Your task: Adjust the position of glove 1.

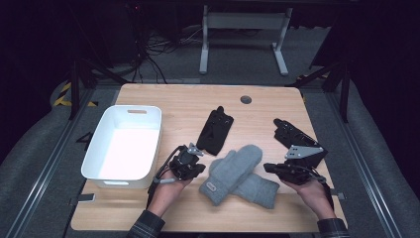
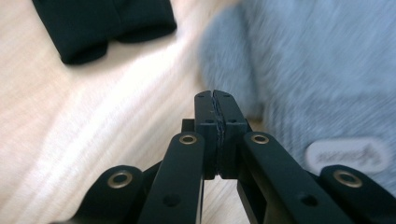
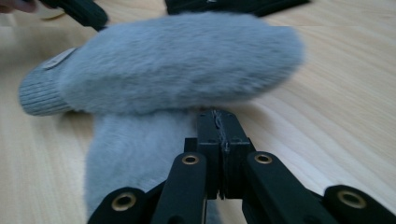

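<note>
2 grey mittens (image 1: 237, 176) crossed mid-table (image 1: 178, 104), between both tongs. Left tongs (image 2: 215, 95) and right tongs (image 3: 217, 114) closed, empty. Mittens look soft, light, floppy; pinch ribbed cuff (image 3: 39, 95).

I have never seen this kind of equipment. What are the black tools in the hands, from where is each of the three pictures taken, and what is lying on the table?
A person stands at a wooden table and holds a hand-operated gripper in each hand: the left gripper and the right gripper. Each is a black tool with two jaws that can pinch things.

The high view comes from a fixed camera above the table. The other two pictures come from small cameras mounted on the grippers, looking along their own jaws.

On the table lie two grey mittens, one crossed over the other, two black gloves, one in the middle and one on the right, and an empty white bin.

Nothing is held. Both pairs of jaws are closed and empty, close to the mittens.
</note>
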`<action>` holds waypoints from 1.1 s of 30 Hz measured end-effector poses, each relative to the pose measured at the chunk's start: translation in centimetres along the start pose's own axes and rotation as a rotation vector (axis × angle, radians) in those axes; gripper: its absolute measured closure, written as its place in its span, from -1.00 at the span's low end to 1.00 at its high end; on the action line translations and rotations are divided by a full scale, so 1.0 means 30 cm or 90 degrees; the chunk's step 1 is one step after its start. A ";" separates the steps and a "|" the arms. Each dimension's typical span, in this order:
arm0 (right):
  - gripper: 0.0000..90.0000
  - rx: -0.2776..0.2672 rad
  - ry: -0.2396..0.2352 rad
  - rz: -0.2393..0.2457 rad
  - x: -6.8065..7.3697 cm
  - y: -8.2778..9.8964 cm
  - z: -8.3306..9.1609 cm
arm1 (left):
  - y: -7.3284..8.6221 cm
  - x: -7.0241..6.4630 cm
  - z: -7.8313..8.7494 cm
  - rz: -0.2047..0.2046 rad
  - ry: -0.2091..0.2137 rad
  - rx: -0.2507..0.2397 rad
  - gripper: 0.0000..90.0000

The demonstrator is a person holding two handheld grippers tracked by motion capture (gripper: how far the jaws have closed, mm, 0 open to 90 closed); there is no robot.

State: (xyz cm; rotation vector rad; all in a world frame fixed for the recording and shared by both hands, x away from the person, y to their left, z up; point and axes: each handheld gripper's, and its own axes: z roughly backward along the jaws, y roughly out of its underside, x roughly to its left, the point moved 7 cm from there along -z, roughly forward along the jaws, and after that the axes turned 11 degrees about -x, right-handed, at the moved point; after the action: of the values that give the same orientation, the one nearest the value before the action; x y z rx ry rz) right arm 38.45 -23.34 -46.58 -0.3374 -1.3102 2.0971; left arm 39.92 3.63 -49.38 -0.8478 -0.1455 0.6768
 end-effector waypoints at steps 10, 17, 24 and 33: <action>0.98 0.045 -0.015 0.004 0.030 0.006 -0.096 | 0.029 -0.037 -0.025 0.001 0.049 0.015 0.99; 0.99 0.029 -0.027 0.002 0.041 -0.022 -0.124 | 0.029 -0.087 -0.007 -0.008 0.083 0.016 0.99; 0.99 0.014 -0.037 0.001 0.051 -0.056 -0.155 | 0.028 -0.150 0.005 -0.004 0.146 0.004 0.99; 0.99 0.003 -0.060 0.010 0.081 -0.100 -0.212 | 0.018 -0.259 -0.010 -0.044 0.207 0.004 0.99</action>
State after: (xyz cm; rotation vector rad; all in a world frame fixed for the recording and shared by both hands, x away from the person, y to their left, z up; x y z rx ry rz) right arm 41.04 -16.38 -46.67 -0.2504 -1.3603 2.1514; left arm 33.68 -1.01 -48.87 -0.9303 0.1189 0.4666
